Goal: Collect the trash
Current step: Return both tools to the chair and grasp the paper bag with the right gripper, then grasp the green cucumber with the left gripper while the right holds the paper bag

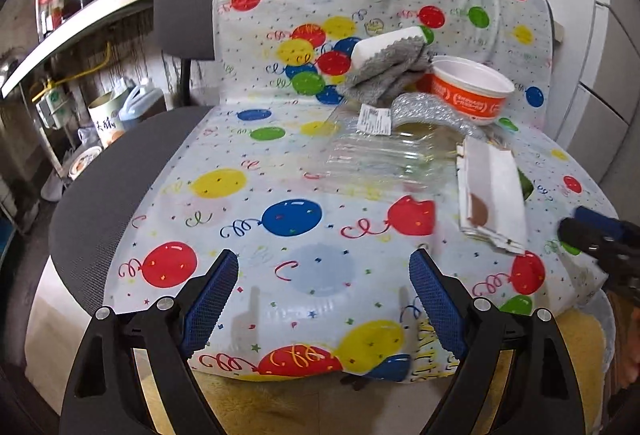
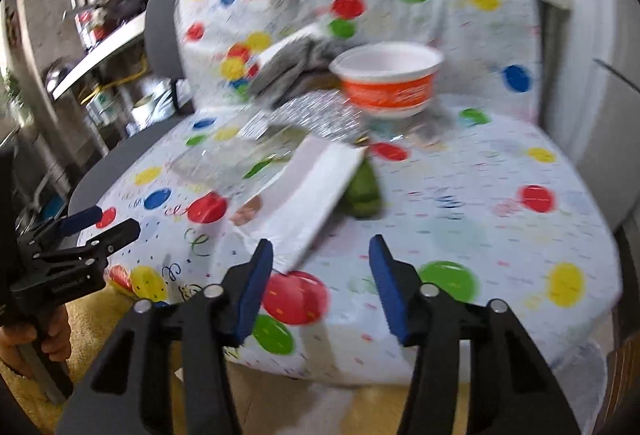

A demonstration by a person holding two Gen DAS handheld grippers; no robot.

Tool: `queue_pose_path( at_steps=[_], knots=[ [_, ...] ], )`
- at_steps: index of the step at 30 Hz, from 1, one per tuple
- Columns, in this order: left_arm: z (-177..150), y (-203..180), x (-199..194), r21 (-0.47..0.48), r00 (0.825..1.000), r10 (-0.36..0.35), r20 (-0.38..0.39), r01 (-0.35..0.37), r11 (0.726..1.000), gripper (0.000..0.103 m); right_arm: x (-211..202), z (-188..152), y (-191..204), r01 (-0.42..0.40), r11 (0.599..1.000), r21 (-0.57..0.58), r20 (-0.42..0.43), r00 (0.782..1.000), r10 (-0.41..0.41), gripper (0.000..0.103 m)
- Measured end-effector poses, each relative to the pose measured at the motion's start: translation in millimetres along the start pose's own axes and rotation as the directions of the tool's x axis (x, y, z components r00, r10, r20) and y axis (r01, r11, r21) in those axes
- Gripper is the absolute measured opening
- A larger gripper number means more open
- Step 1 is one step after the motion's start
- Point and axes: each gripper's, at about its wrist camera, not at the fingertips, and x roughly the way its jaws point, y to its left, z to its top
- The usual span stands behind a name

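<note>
Trash lies on a chair draped with a balloon-print sheet (image 1: 256, 139). An orange and white paper bowl (image 1: 472, 91) stands at the back, also in the right wrist view (image 2: 388, 79). In front lie a clear plastic bottle (image 1: 384, 159), bubble wrap (image 1: 428, 111) and a flat white carton (image 1: 492, 191), also in the right wrist view (image 2: 308, 195). A green scrap (image 2: 362, 191) lies beside the carton. My left gripper (image 1: 324, 271) is open and empty over the seat's front. My right gripper (image 2: 320, 259) is open and empty, just short of the carton's near edge.
A grey cloth with a white sponge (image 1: 384, 59) lies against the backrest. Kitchen shelves and containers (image 1: 108, 119) stand to the left. A yellow fuzzy mat (image 1: 280, 403) lies under the seat's front edge. A white cabinet (image 1: 608, 83) stands on the right.
</note>
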Motion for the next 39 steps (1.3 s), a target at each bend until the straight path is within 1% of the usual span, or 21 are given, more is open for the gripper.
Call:
queue_pose_path(
  at_steps=[3, 6, 9, 10, 16, 19, 21, 23, 24, 25, 26, 27, 31, 34, 37, 38, 39],
  knots=[
    [0.2, -2.1, 6.9, 0.016, 1.0, 0.002, -0.005, -0.002, 1.0, 0.087, 20.6, 3.9, 0.2, -0.035, 0.999, 0.013, -0.027, 0.999, 0.035, 0.045],
    [-1.5, -3.5, 9.1, 0.026, 1.0, 0.004, -0.004, -0.003, 1.0, 0.087, 33.5, 7.4, -8.0, -0.061, 0.997, 0.046, -0.044, 0.997, 0.063, 0.046],
    [-1.0, -4.4, 13.4, 0.03, 1.0, 0.004, -0.008, -0.004, 1.0, 0.087, 45.2, 10.0, -19.0, -0.126, 0.987, 0.103, -0.052, 0.99, 0.132, 0.048],
    [-0.9, -4.4, 14.3, 0.031, 1.0, 0.006, -0.009, -0.006, 0.999, 0.087, 49.5, 11.5, -21.5, -0.156, 0.98, 0.123, -0.05, 0.985, 0.163, 0.048],
    [2.5, -4.4, 21.0, 0.022, 1.0, 0.011, -0.02, -0.011, 1.0, 0.087, 65.7, 24.5, -25.2, -0.244, 0.955, 0.167, -0.011, 0.969, 0.249, 0.048],
    [2.7, -5.0, 22.2, 0.02, 1.0, 0.018, -0.025, -0.018, 1.0, 0.087, 73.0, 31.7, -26.2, -0.27, 0.943, 0.195, 0.0, 0.961, 0.276, 0.048],
    [3.7, -5.1, 21.5, 0.017, 0.999, 0.025, -0.026, -0.025, 1.0, 0.087, 73.4, 35.6, -26.4, -0.275, 0.938, 0.213, 0.009, 0.96, 0.28, 0.048],
    [4.5, -5.0, 18.5, 0.016, 0.999, 0.035, -0.022, -0.035, 0.999, 0.087, 64.9, 37.2, -23.6, -0.278, 0.936, 0.216, 0.029, 0.96, 0.278, 0.038],
    [4.8, -5.1, 15.7, 0.017, 0.999, 0.04, -0.017, -0.04, 0.999, 0.087, 60.1, 37.7, -23.3, -0.277, 0.937, 0.212, 0.033, 0.96, 0.277, 0.028],
    [5.1, -5.4, 13.8, 0.018, 0.999, 0.043, -0.014, -0.043, 0.999, 0.087, 55.1, 37.9, -22.1, -0.272, 0.94, 0.206, 0.038, 0.962, 0.27, 0.016],
    [5.4, -6.0, 11.6, 0.019, 0.999, 0.047, -0.011, -0.047, 0.999, 0.087, 44.6, 36.8, -20.6, -0.252, 0.948, 0.192, 0.046, 0.968, 0.248, 0.012],
    [5.9, -7.3, 8.7, 0.022, 0.999, 0.051, -0.006, -0.051, 0.998, 0.087, 39.7, 36.8, -20.0, -0.237, 0.954, 0.184, 0.052, 0.971, 0.232, 0.005],
    [8.9, -17.1, 0.4, 0.04, 0.999, 0.042, 0.009, -0.042, 0.998, 0.087, -1.1, 31.7, -25.0, -0.154, 0.978, 0.143, 0.088, 0.986, 0.142, 0.004],
    [11.1, -31.6, -3.1, 0.066, 1.0, 0.025, 0.018, -0.026, 0.997, 0.087, -34.6, 22.6, -40.3, -0.111, 0.981, 0.157, 0.119, 0.989, 0.092, 0.004],
    [14.6, -51.1, -3.9, 0.096, 1.0, -0.011, 0.024, 0.009, 0.995, 0.087, -64.4, 13.7, -54.7, 0.001, 0.989, 0.148, 0.159, 0.987, -0.025, 0.004],
    [15.8, -59.9, -3.3, 0.108, 0.999, -0.035, 0.021, 0.032, 0.994, 0.087, -76.2, 10.0, -60.6, 0.071, 0.987, 0.145, 0.177, 0.98, -0.096, 0.004],
    [16.8, -68.6, -2.7, 0.119, 0.998, -0.06, 0.018, 0.057, 0.991, 0.087, -83.1, 6.5, -65.2, 0.108, 0.983, 0.145, 0.187, 0.973, -0.134, 0.004]
  ],
)
